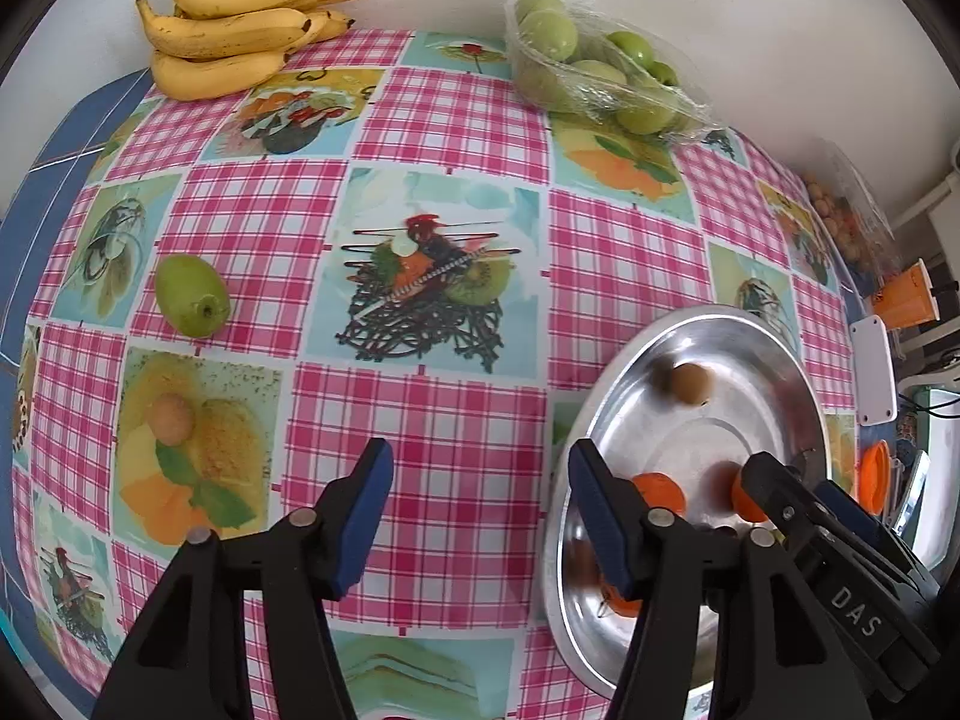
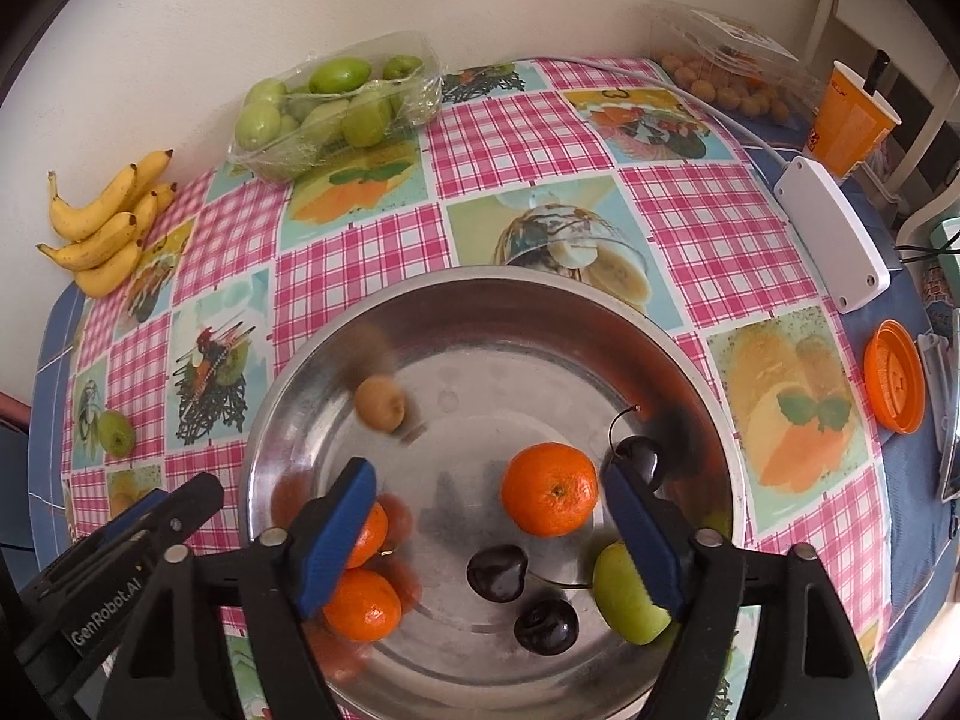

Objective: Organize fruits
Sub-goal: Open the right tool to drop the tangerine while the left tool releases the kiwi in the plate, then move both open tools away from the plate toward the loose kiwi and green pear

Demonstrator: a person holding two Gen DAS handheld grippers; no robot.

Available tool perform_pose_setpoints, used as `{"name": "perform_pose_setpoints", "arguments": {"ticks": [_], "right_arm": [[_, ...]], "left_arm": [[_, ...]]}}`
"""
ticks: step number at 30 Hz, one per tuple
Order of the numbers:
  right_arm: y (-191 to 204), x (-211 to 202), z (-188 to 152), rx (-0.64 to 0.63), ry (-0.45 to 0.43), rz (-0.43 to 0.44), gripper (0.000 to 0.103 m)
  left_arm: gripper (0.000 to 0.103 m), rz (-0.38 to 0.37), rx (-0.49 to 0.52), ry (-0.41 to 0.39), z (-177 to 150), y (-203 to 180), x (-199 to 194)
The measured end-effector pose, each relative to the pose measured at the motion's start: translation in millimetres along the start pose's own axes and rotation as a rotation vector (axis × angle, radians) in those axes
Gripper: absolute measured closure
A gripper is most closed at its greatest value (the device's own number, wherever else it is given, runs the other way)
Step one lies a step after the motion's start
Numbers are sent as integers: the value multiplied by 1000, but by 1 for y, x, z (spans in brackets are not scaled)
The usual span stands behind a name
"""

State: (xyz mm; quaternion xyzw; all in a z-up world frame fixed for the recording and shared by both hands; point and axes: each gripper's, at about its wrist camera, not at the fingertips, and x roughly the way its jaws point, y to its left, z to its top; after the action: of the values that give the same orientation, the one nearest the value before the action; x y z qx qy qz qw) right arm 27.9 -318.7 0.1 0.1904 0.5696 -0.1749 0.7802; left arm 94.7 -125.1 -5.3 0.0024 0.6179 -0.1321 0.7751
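- The steel bowl [image 2: 492,300] is the biggest thing and the biggest worry: its wall is smooth and sloped, so I judge that a nudge from either tool could slide it on the slick checked tablecloth [image 1: 456,468] and set the fruit rolling.
- The banana bunch [image 1: 240,30] and the wrapped tray of green fruit [image 1: 600,78] sit at the far wall, well apart from the bowl. Carrying either that far risks a drop, and the loose film could snag a finger.
- The right gripper [image 2: 498,534] hovers over the bowl with its jaws spread wide and nothing between them. The mandarin [image 2: 549,489] lies between its fingers, and closing off-centre could squirt it sideways.
- The left gripper [image 1: 480,516] is likewise spread and empty, above the cloth just beside the bowl's rim, so a careless swing could strike the rim.
- The loose green fruit [image 1: 192,297] lies alone on the cloth, still outside the bowl. It may roll when touched.
- The kiwi [image 2: 381,405] looks blurred, perhaps moving; I cannot say for sure.
- The dark cherries [image 2: 497,581] are small and easily crushed.
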Motion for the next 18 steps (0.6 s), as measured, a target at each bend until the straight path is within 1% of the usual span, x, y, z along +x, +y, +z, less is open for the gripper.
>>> {"name": "perform_pose_setpoints", "arguments": {"ticks": [1,2,3,4,5,7,10,11,12,14,18], "right_arm": [[0,1,0,1,0,-1,12],[-1,2,0,3,2,0,11],[-1,3,0,4,4,0,10],[-2,4,0,7,7,1,7],[-2,5,0,10,8,1,3],[-2,7,0,11,11,0,0],[-2,11,-1,9,16,-1,0],[-2,11,-1,9,18,0,0],[-2,12,-1,8,18,1,0],[-2,13,-1,9,16,4,0],[1,11,0,-6,0,18,0]], "left_arm": [[40,6,-3,2,0,1,1],[38,12,-6,4,0,2,2],[31,20,-9,5,0,3,4],[28,25,-11,5,0,4,5],[27,31,-14,4,0,5,6],[27,38,-21,6,-1,9,7],[27,48,-25,6,-1,12,9],[25,54,-27,5,-1,13,11],[18,59,-30,4,-1,14,11],[11,78,-41,-5,-1,16,11],[9,96,-49,-23,-1,20,10]]}}
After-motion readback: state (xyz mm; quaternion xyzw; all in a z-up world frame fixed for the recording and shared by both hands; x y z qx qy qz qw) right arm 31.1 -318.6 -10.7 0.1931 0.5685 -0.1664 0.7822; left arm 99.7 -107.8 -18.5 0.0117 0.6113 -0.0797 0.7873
